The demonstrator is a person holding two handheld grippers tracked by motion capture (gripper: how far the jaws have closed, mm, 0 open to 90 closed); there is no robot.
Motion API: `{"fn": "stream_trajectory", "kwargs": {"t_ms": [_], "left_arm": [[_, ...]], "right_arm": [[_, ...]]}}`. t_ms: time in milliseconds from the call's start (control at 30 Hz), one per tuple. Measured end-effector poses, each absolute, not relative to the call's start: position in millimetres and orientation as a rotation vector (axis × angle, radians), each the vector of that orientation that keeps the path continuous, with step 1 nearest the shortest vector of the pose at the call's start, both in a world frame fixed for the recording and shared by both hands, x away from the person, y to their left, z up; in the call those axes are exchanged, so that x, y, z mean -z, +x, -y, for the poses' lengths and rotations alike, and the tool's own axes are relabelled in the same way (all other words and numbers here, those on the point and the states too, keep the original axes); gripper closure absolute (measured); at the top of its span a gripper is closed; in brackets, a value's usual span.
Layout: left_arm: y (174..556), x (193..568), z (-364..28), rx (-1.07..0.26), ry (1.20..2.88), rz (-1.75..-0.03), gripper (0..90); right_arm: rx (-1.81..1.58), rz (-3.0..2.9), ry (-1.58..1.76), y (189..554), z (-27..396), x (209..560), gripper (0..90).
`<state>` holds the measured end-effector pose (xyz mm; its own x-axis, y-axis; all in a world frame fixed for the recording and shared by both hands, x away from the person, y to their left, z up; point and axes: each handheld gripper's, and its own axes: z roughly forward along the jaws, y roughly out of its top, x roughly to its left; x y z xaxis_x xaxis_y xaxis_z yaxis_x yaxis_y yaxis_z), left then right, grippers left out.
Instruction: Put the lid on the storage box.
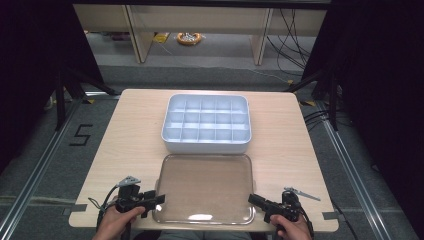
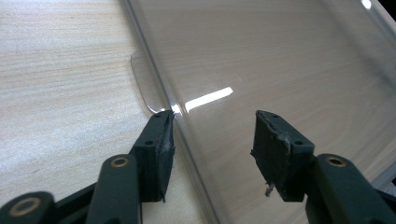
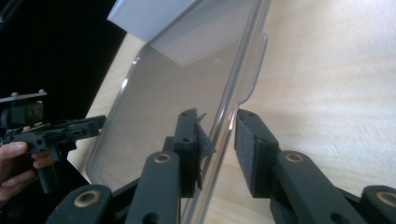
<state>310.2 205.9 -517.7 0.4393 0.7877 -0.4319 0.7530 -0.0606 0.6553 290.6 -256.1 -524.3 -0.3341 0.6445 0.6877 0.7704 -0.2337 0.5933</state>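
The clear plastic lid (image 1: 204, 187) lies flat on the wooden table (image 1: 130, 135) in the lower centre of the high view, just below the white compartment tray (image 1: 206, 124), with its near edge close to the table's front edge. The left gripper (image 1: 155, 200) sits at the lid's lower left corner and the right gripper (image 1: 253, 200) at its lower right corner, each held by a hand (image 1: 116, 221) entering from the bottom of the frame. The high view is too coarse to show how the jaws stand. The left gripper view supplies this: the left gripper (image 2: 212, 135) has its jaws parted, one jaw at the lid's raised rim beside a small tab (image 2: 142, 86), the other over the lid's surface, and neither pad presses on it. The right gripper view shows the right gripper (image 3: 219, 140) with the lid's rim running up between its jaws, the pads closed in tight on either side of it. That view also shows the tray's corner (image 3: 149, 21) at upper centre and the left gripper (image 3: 95, 123) and its hand (image 3: 18, 161) at far left.
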Motion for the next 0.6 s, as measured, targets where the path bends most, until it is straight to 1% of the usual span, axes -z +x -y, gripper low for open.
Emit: {"fn": "stream_trajectory", "kwargs": {"t_ms": [167, 200, 300, 333, 367, 433, 600], "left_arm": [[311, 518, -206, -0.026, 1.797, -1.321, 41.6], [311, 518, -206, -0.017, 1.787, -1.33, 38.2], [311, 518, -205, -0.013, 1.779, -1.333, 36.9], [312, 517, -205, -0.004, 1.769, -1.341, 33.4], [312, 517, -206, 0.01, 1.768, -1.343, 33.4], [313, 517, -206, 0.005, 1.764, -1.352, 29.3], [315, 517, -208, 0.039, 1.729, -1.376, 27.3]], "right_arm": [[1.656, 1.997, -1.678, 285, 252, 514, 69.4], [1.663, 1.995, -1.665, 284, 251, 511, 69.3], [1.689, 2.034, -1.655, 284, 250, 510, 69.1], [1.693, 2.082, -1.615, 284, 250, 509, 69.2], [1.693, 2.082, -1.615, 284, 250, 509, 69.2], [1.732, 2.108, -1.576, 283, 249, 505, 69.3], [1.735, 2.124, -1.551, 282, 248, 503, 69.2]]}}
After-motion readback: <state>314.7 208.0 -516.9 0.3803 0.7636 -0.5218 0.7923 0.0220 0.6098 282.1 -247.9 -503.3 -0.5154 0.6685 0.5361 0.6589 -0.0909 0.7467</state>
